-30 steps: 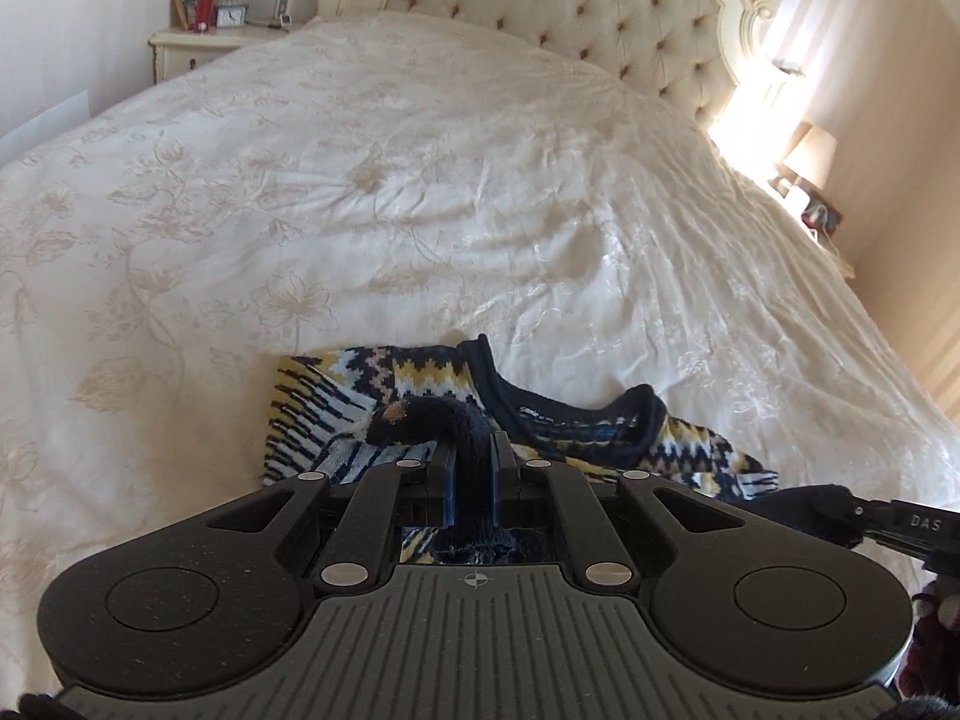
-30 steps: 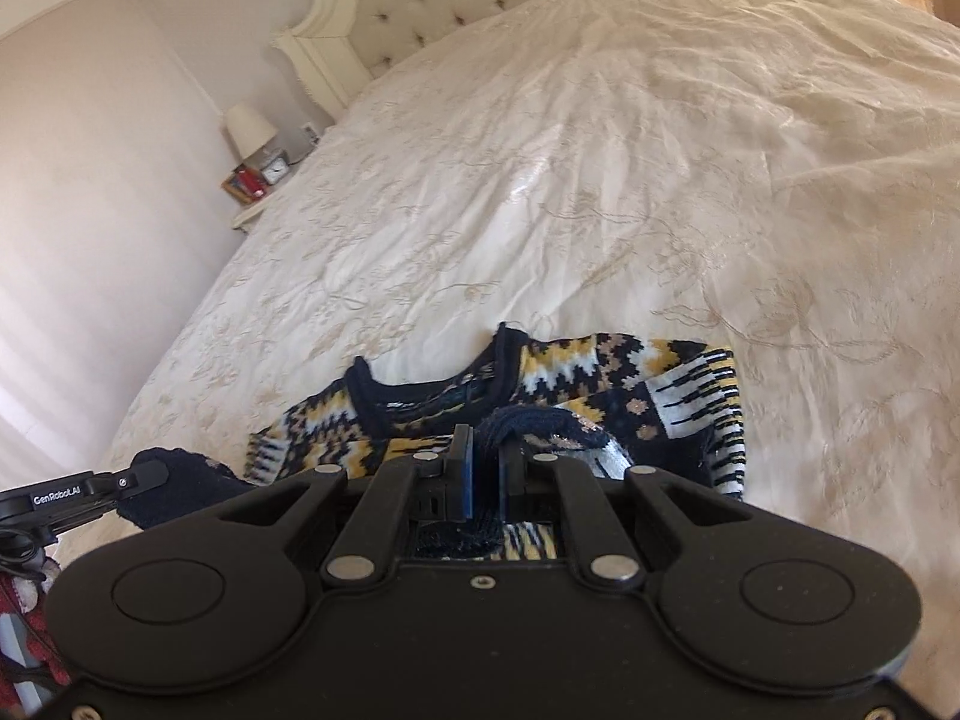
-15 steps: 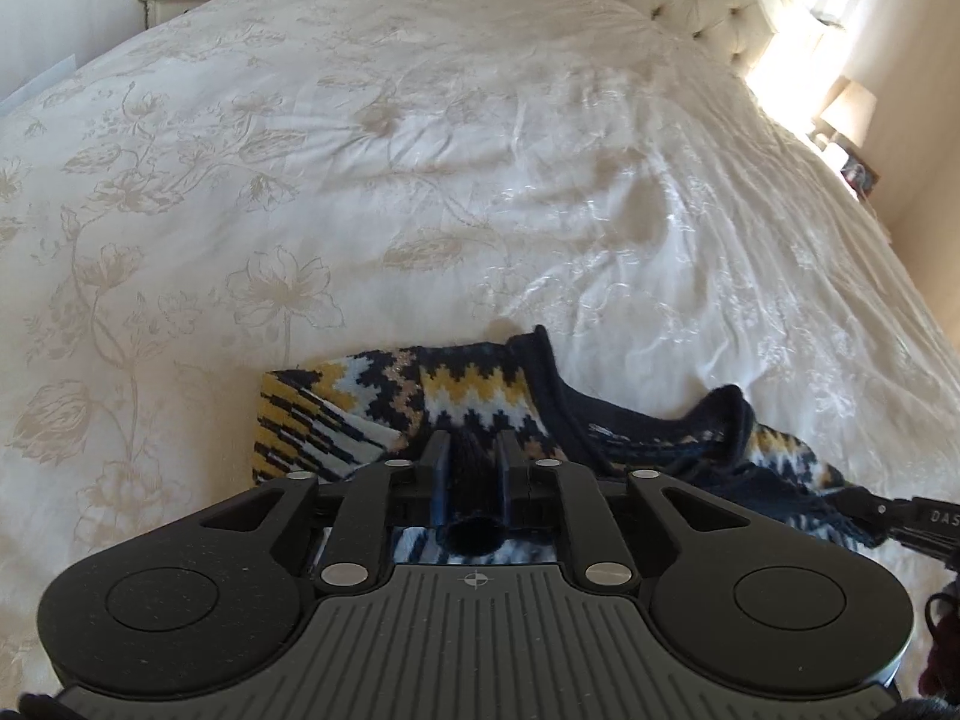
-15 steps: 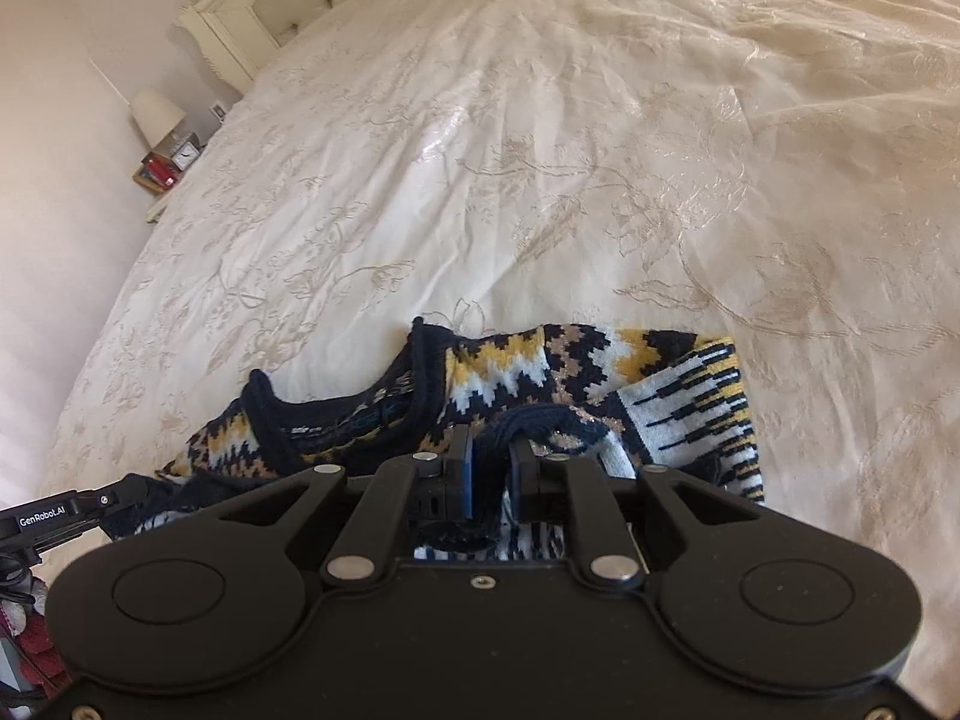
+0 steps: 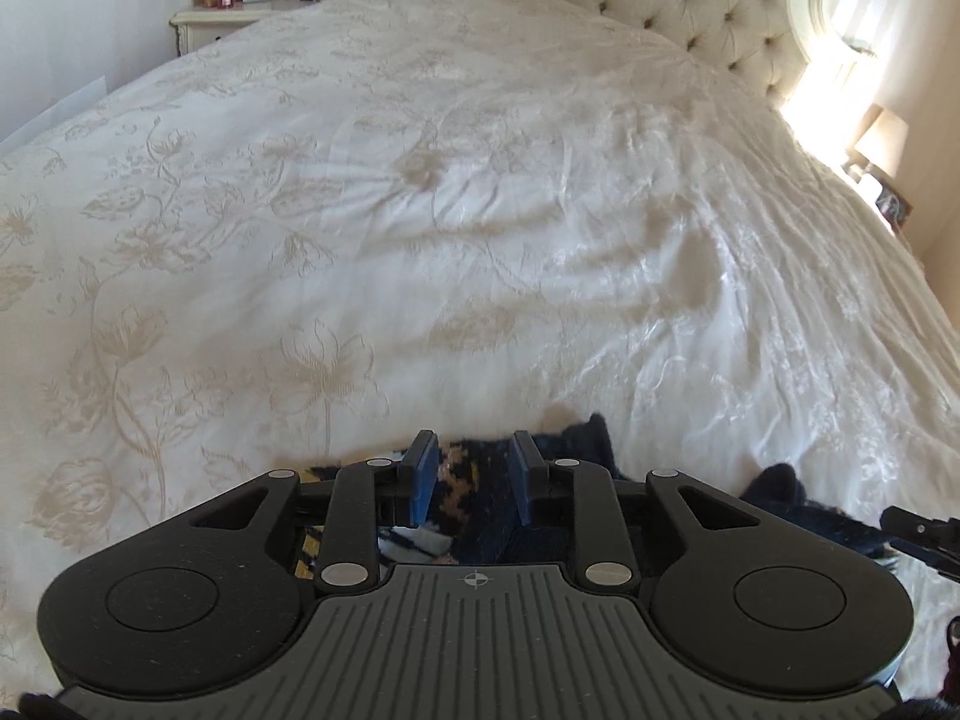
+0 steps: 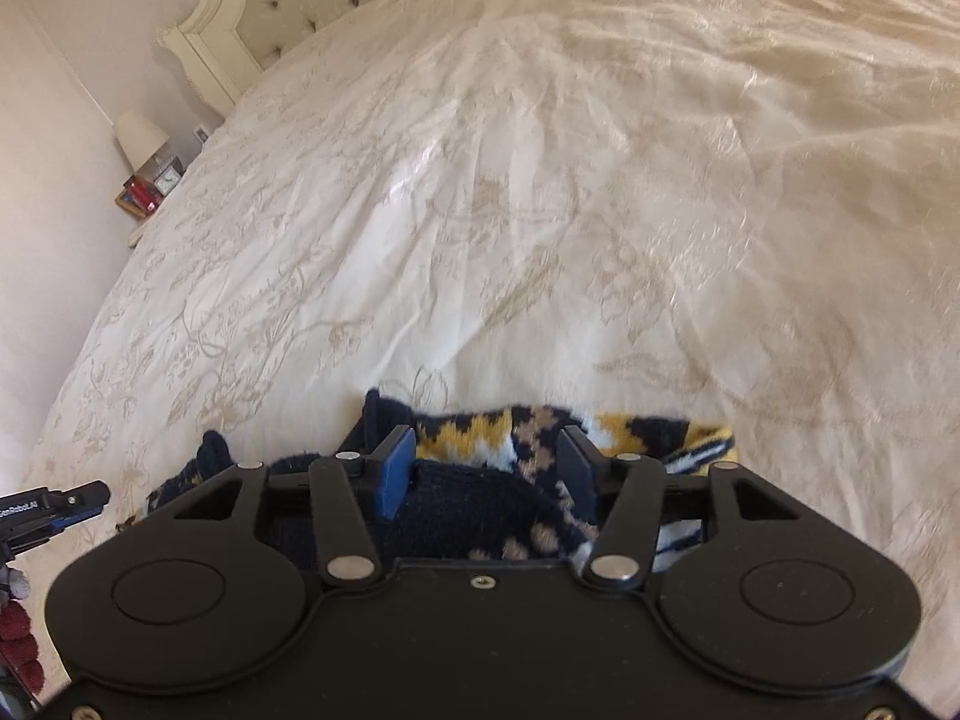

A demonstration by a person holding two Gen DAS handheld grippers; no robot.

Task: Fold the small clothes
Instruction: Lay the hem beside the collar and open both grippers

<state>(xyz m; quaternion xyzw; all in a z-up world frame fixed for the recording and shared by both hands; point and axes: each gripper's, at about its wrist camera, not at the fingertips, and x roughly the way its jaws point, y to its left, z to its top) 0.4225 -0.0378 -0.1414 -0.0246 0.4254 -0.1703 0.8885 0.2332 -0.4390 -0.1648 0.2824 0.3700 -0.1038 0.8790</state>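
Left gripper (image 5: 470, 457): jaws apart, nothing clamped. Right gripper (image 6: 487, 457): jaws wide apart, nothing clamped. Knit sweater (image 6: 480, 447), navy, yellow, white pattern, flat on near part of bedspread (image 5: 420, 210), right under both grippers. Label on left gripper's side, seen at left edge of right view: "GenRobot.AI", partly cut off. Nightstand (image 5: 210, 21) far left: clock, red can, lamp.

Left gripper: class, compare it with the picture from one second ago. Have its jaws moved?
Yes. The left gripper has opened: its jaws, earlier clamped on the patterned sweater, now stand apart, with the sweater lying loose on the bedspread.
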